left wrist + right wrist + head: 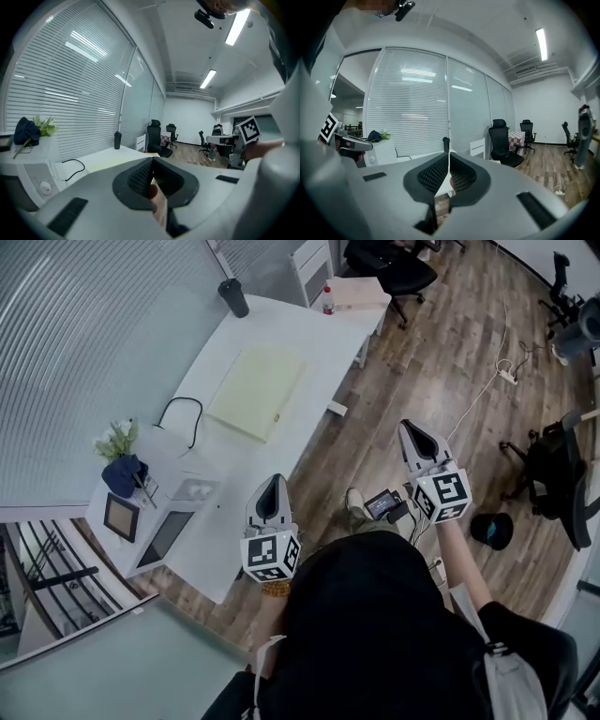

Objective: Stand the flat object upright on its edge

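A flat pale yellow-green board [256, 390] lies on the white table [309, 329], well ahead of both grippers. My left gripper [273, 493] hangs over the table's near corner, shut and empty. My right gripper [416, 439] is held over the wooden floor to the right of the table, shut with nothing in it. In the left gripper view the jaws [151, 174] meet and the table [101, 159] stretches ahead. In the right gripper view the jaws [448, 165] are pressed together, with the left gripper's marker cube [329, 126] at the far left.
A dark tumbler [233, 297] stands at the table's far corner. A black cable [181, 416] loops near a white appliance [173, 512] and a flower pot [122, 470]. Office chairs [394, 266] stand beyond; another chair [553, 474] and a dark cap [492, 529] are at right.
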Available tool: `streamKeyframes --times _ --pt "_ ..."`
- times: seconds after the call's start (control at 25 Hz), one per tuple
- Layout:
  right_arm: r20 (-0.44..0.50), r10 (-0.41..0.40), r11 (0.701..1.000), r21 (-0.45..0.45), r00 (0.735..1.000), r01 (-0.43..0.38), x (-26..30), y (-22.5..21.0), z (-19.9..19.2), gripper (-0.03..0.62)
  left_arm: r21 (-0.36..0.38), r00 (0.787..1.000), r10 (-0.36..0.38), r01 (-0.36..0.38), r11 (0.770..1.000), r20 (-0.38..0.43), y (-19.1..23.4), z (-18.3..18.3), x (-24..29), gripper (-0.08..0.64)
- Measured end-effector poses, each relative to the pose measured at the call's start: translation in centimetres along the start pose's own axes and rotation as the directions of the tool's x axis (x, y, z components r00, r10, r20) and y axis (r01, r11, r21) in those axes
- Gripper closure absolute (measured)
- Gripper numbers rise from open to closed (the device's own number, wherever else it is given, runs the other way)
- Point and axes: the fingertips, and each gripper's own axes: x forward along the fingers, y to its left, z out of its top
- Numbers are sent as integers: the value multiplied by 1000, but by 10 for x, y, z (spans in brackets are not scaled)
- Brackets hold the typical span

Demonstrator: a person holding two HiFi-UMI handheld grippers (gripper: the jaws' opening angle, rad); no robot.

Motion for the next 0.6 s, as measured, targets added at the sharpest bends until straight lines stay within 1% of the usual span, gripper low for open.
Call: streamKeyframes --times 0.16,0.32,0.44,0.6 --pt "-33 24 999 26 999 -23 32 -45 -9 584 -1 998 53 -53 999 -17 0 11 41 557" --pt "-73 47 998 33 996 -45 67 -75 -22 584 -44 993 117 -118 992 -29 6 7 66 557" --pt "-102 61 997 43 993 -57 103 -82 -25 584 -70 987 157 -159 985 -39 20 4 79 557" --pt "-120 101 995 33 988 -97 130 -78 -23 584 -79 981 176 -182 980 -80 30 -2 91 557"
